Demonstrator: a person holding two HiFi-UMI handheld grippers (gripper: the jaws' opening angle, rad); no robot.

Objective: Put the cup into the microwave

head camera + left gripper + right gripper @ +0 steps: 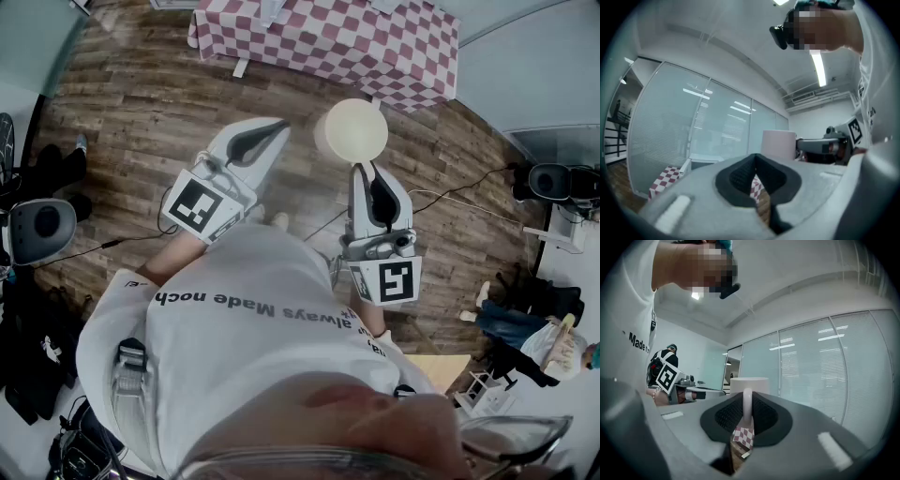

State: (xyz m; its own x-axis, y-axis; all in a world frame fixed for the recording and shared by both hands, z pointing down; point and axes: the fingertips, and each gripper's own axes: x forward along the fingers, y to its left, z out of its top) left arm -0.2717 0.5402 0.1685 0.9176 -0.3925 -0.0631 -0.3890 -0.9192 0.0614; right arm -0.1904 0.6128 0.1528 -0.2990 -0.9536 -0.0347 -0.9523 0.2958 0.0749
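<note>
A person in a white shirt with dark lettering is seen from above, standing on a wooden plank floor and holding a tool in each hand.

At the far left of the head view, dark equipment and a cable lie on the floor.

Left of centre, the left tool points toward the top of the frame, and its marker cube sits close to the person's body. In the left gripper view its dark padded jaws are drawn together with the tips meeting. Nothing is between them, and only a thin sliver of floor and checked cloth shows below the tips.

Right of centre, the right tool is clamped on the cup, a pale round cup held in the air above the floor. The cup is just beside the left tool's tips and not touching them. In the right gripper view the cup's white handle stands upright, pinched between the two pads, with the cup's body just beyond them.

Along the top of the head view, beyond the cup, a surface is draped in a red-and-white checked cloth.

At the lower right edge is another person in jeans.

Both gripper views show glass walls with blinds around the room.
</note>
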